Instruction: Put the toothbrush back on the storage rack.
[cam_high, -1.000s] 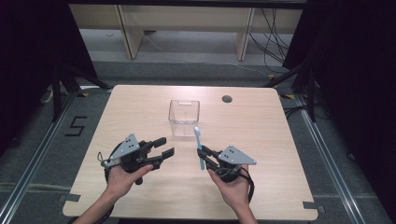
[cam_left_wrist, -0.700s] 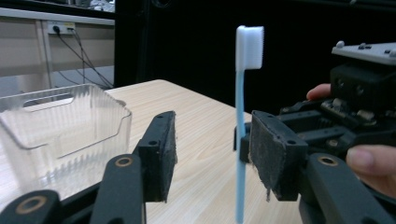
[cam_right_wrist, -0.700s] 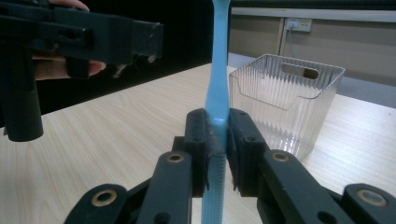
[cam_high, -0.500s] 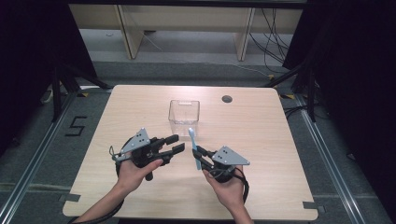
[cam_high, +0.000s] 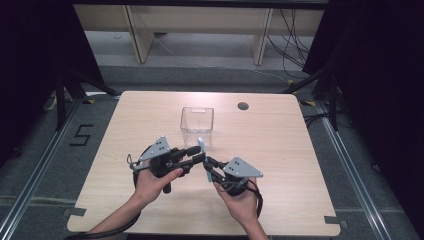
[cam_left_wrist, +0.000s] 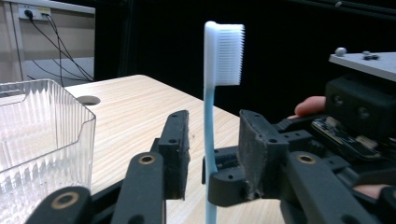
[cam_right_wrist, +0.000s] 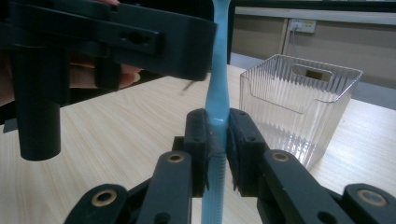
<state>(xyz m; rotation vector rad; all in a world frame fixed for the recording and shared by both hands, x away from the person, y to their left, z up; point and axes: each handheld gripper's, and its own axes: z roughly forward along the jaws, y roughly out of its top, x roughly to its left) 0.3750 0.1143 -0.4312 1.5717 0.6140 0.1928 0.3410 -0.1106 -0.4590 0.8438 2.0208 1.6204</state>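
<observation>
Standing upright above the table's near middle, the toothbrush (cam_right_wrist: 217, 98) is pinched low on its handle by the right tool (cam_right_wrist: 218, 154). Light, stiff and slick, it suits a mid-handle grip, where the left tool (cam_left_wrist: 210, 149) gapes around it. Beyond stands the clear plastic bin (cam_high: 197, 124).

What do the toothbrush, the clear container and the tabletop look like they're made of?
Toothbrush: seemingly smooth light-blue plastic handle with a white head of fine, dense bristles, possibly silicone.
Container: clear rigid plastic, likely acrylic; ribbed walls glint and the table shows through.
Table: pale wood-grain surface, probably matte laminate rather than solid wood; it has a round cable hole.
</observation>
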